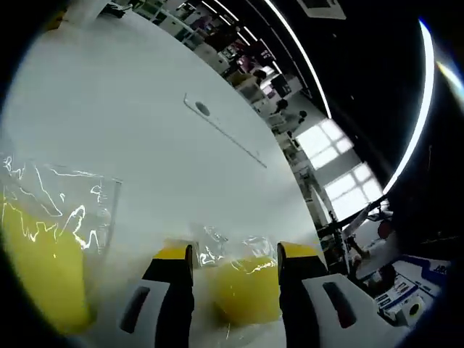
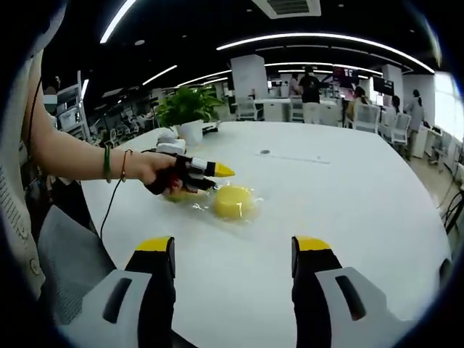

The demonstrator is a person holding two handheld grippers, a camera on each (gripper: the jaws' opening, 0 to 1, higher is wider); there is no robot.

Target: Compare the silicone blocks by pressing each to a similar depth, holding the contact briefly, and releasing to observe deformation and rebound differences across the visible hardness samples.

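A yellow silicone block point(image 1: 246, 290) in clear plastic wrap lies on the white table point(image 1: 145, 145) between the jaws of my left gripper point(image 1: 235, 254). The jaws stand open on either side of it; whether they touch it I cannot tell. A second wrapped yellow block point(image 1: 40, 268) sits at the left. In the right gripper view, a hand holds the left gripper point(image 2: 217, 171) low over the table, its yellow tips just above one block point(image 2: 233, 201) and another block point(image 2: 176, 193) under the hand. My right gripper point(image 2: 233, 248) is open, nothing between its fingers, well short of the blocks.
A person's forearm with bracelets point(image 2: 87, 156) reaches in from the left. A potted plant point(image 2: 187, 109) stands at the table's far end. A flat cable plate point(image 2: 264, 152) is set into the tabletop. Chairs and people point(image 2: 312, 90) are beyond the table.
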